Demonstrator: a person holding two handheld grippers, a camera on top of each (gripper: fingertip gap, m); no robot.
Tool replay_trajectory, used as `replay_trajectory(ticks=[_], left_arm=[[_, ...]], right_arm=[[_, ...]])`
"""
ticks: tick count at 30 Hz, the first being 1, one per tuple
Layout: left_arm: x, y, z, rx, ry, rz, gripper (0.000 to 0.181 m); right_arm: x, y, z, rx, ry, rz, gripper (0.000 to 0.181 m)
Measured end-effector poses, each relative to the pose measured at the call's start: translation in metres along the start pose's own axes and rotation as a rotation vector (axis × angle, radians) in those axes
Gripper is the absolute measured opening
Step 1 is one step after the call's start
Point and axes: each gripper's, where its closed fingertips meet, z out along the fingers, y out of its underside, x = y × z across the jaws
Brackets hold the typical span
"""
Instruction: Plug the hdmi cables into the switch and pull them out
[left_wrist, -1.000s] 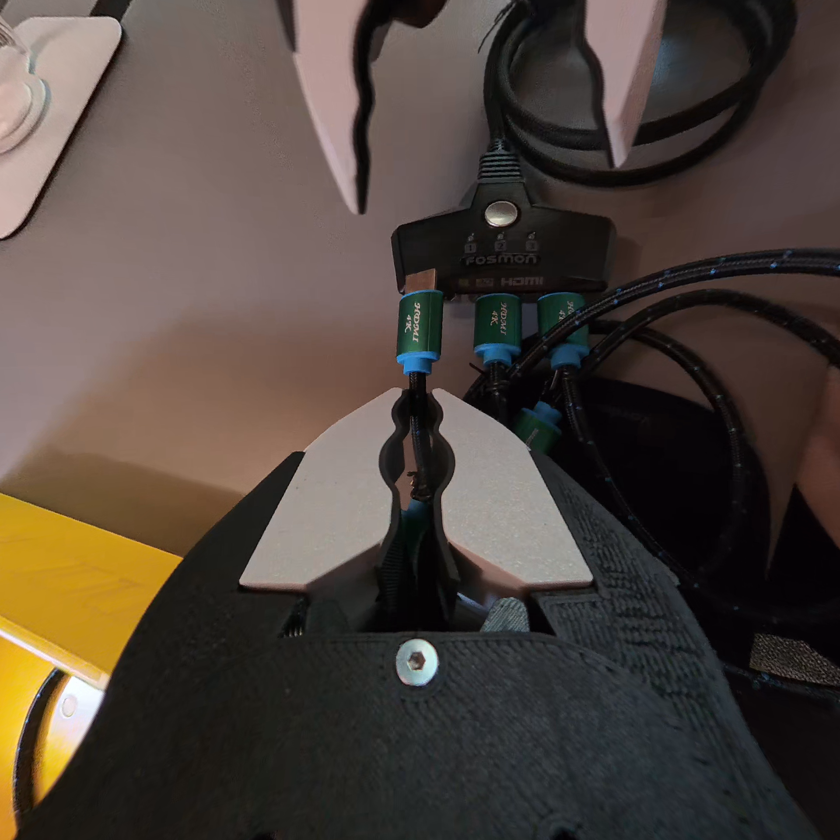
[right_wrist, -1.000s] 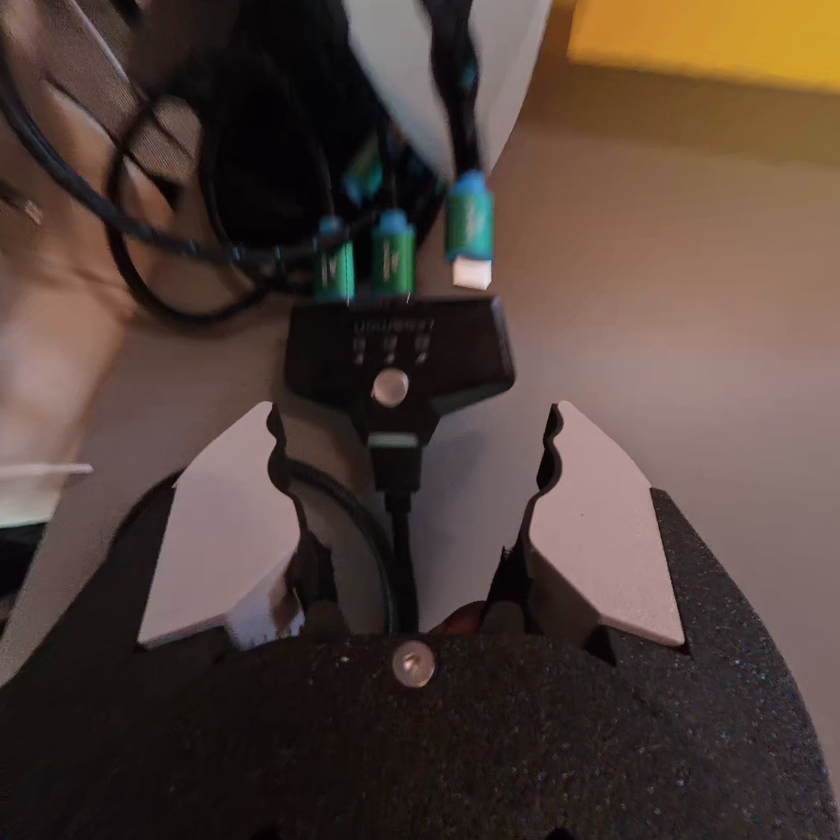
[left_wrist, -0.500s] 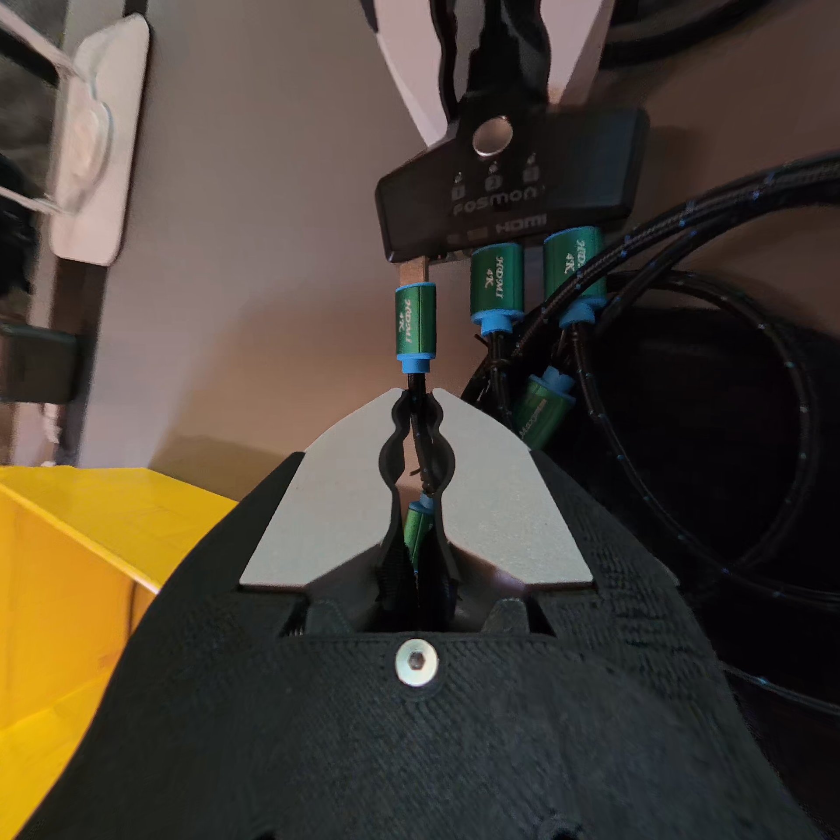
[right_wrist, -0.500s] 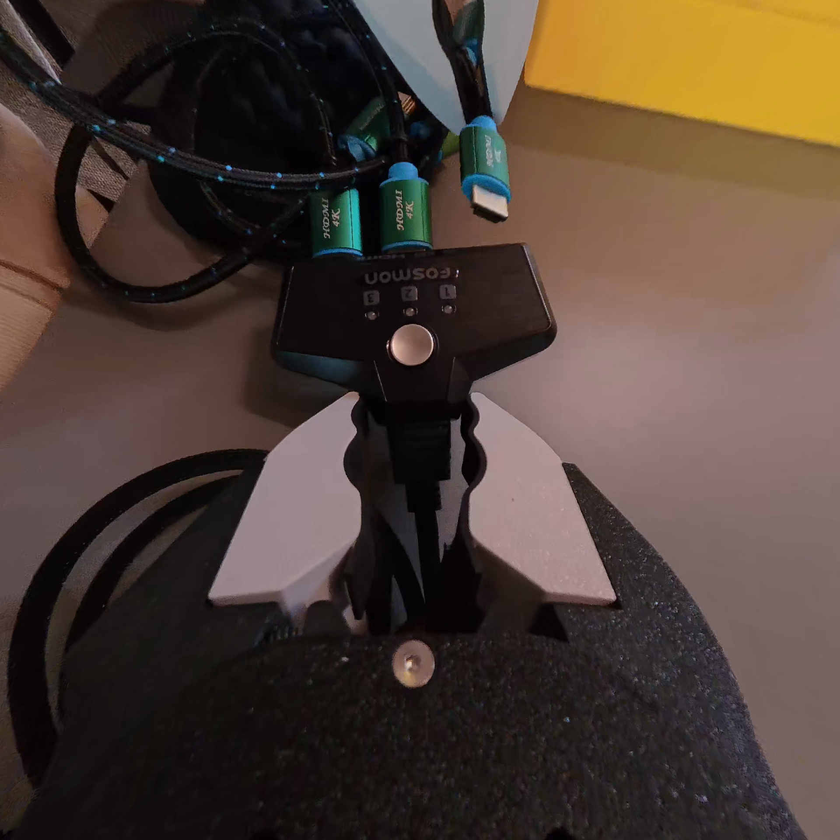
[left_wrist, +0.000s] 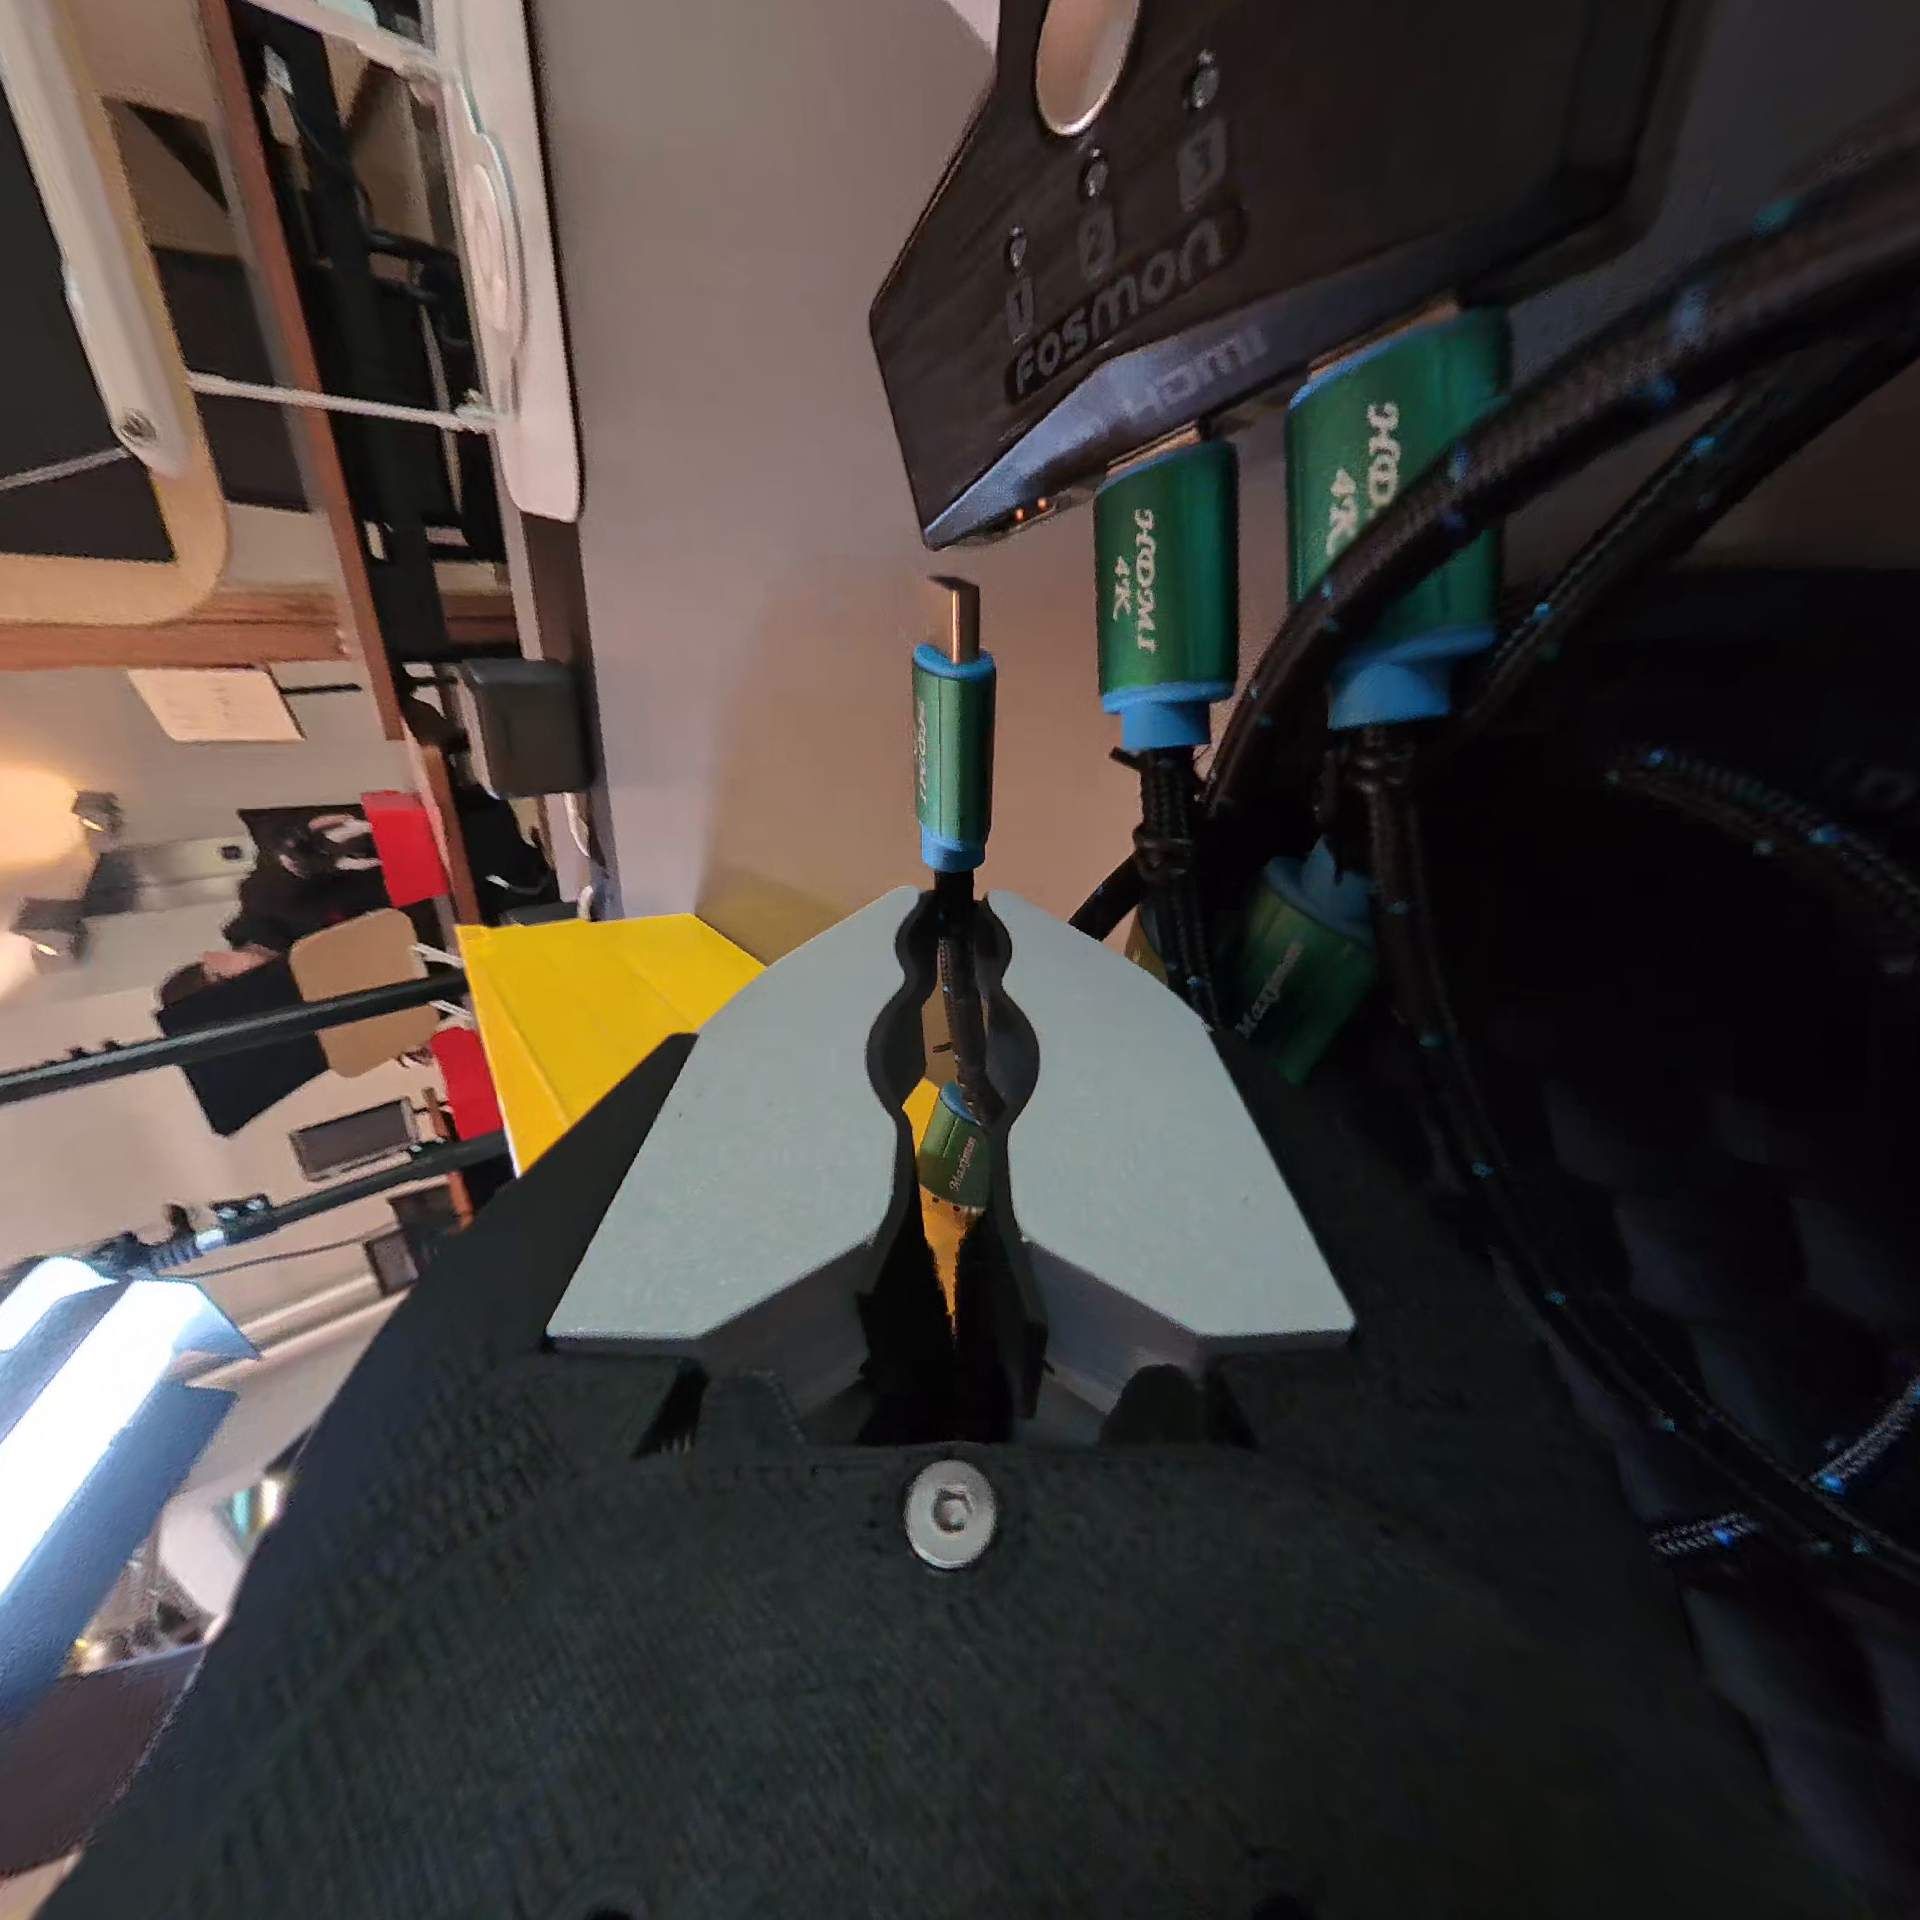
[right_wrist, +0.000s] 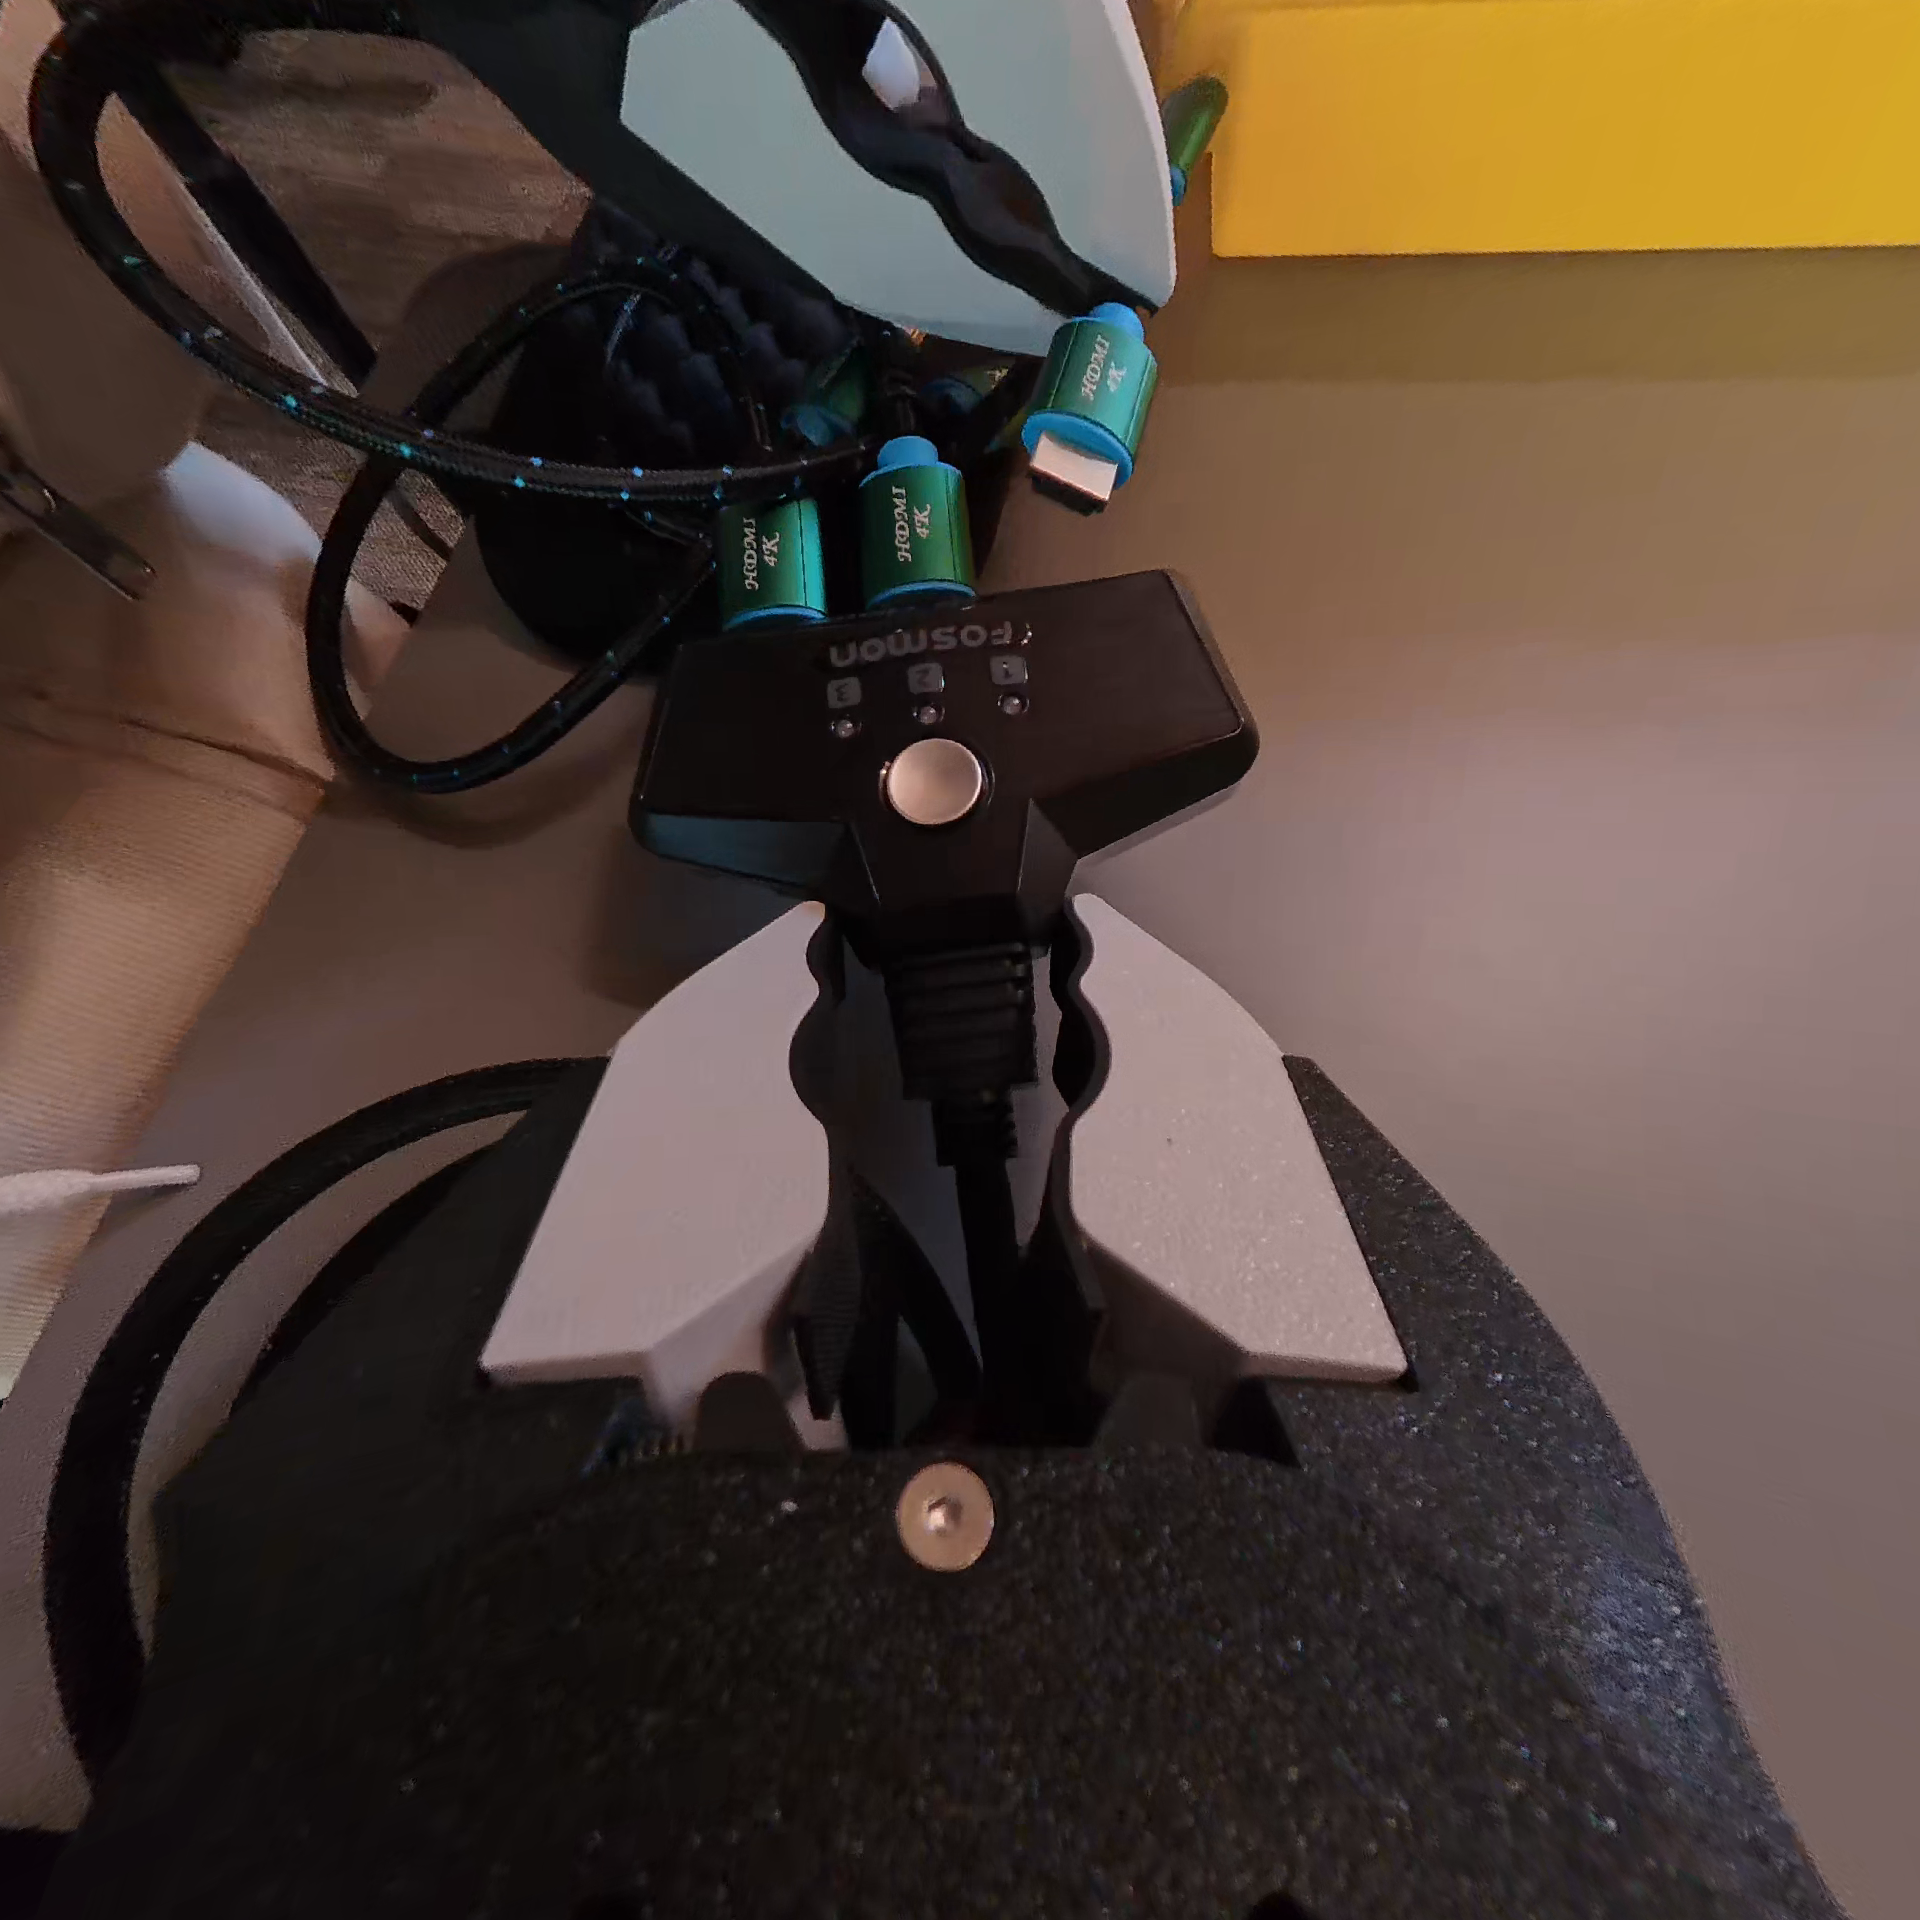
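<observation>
The black HDMI switch (right_wrist: 940, 727) has a round silver button and lies on the grey table; it also shows in the left wrist view (left_wrist: 1226, 239). My right gripper (right_wrist: 945, 914) is shut on the switch's ribbed cable neck (right_wrist: 961, 1023). My left gripper (left_wrist: 954, 902) is shut on the braided cable just behind a green and blue HDMI plug (left_wrist: 951, 748). That plug is out of the switch, its metal tip a short gap from the end port; it also shows in the right wrist view (right_wrist: 1091, 400). Two more green plugs (right_wrist: 914, 535) (right_wrist: 774, 566) sit in the other ports.
Coils of black braided cable (right_wrist: 436, 436) lie beyond the switch on its left. A yellow box (right_wrist: 1558, 135) stands at the far right. A loose green plug (left_wrist: 1304, 966) lies among the cables. A black cable loop (right_wrist: 156, 1247) lies at the near left.
The left gripper has pulled the green plug clear of the switch's end port and rolled sideways. The right gripper, open a second ago, closed on the switch's neck and holds it.
</observation>
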Motion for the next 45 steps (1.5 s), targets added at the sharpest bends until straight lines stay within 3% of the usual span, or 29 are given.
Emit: replay_trajectory(ticks=[5,7,10,13,16,18,24,29,33,41,45], left_arm=[[0.007,-0.001,0.004,-0.005,0.126,-0.024,0.007],[0.01,-0.006,0.001,0.085,0.23,-0.133,0.007],[0.009,-0.015,-0.019,0.246,0.467,-0.339,0.029],[-0.01,-0.027,-0.043,0.447,0.658,-0.505,0.045],[-0.036,-0.039,-0.045,0.528,0.774,-0.671,0.05],[-0.04,-0.043,-0.039,0.481,0.878,-0.701,0.045],[-0.024,-0.029,-0.007,0.085,1.18,-0.582,0.03],[0.01,-0.006,0.017,-0.189,1.257,-0.342,0.027],[0.016,-0.017,0.021,-0.165,1.296,-0.317,0.022],[0.022,-0.016,0.023,-0.265,1.405,-0.33,0.019],[0.01,-0.018,0.035,-0.214,1.274,-0.329,0.027]], right_arm=[[0.0,0.004,0.003,-0.03,0.023,0.003,0.04],[0.0,0.004,0.002,-0.025,0.023,0.002,0.04],[0.001,0.005,0.002,-0.034,0.028,-0.016,0.04],[0.0,0.006,0.003,-0.038,0.026,-0.025,0.041],[-0.001,0.005,0.002,-0.027,0.02,-0.036,0.04],[-0.003,0.005,0.002,-0.024,0.016,-0.046,0.04],[-0.004,0.004,-0.001,-0.008,0.017,-0.064,0.04],[-0.001,0.011,-0.007,-0.016,0.047,-0.035,0.04],[-0.002,0.011,-0.009,-0.007,0.046,-0.037,0.04],[-0.003,0.011,-0.009,-0.01,0.05,-0.045,0.04],[-0.002,0.015,-0.013,-0.024,0.05,-0.041,0.04]])
